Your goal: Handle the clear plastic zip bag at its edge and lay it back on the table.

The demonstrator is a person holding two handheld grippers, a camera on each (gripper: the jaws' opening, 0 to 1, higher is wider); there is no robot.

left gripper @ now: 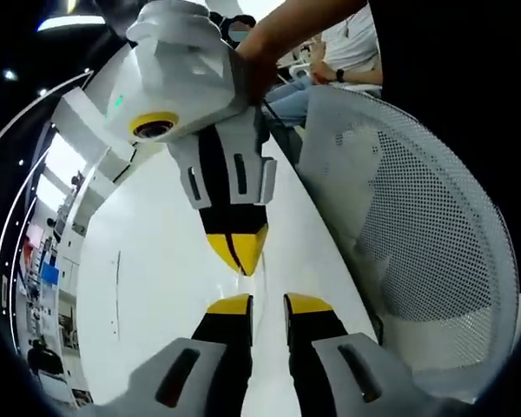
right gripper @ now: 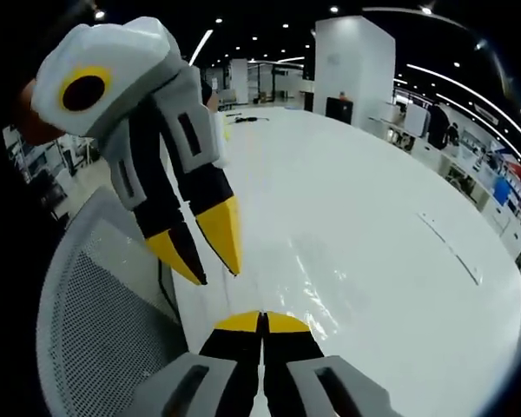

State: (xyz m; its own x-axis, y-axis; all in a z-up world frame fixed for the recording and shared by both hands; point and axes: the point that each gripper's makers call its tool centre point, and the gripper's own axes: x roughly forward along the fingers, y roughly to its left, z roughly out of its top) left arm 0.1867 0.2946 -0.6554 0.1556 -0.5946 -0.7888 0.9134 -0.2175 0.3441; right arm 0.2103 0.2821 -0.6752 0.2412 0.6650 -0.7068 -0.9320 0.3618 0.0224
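The clear plastic zip bag lies as a glossy, wrinkled film on the white table, running from my right gripper's tips out over the tabletop. My right gripper has its yellow tips pressed together at the bag's near edge. That same gripper points down at the table with its tips closed. My left gripper is open with a small gap and nothing in it. Seen from the right gripper view, the left gripper hovers at the table's edge, just left of the bag, jaws apart.
A white mesh chair back stands against the table's edge. A thin flat strip lies further out on the table. Cables lie at the far end. A seated person is beyond the chair.
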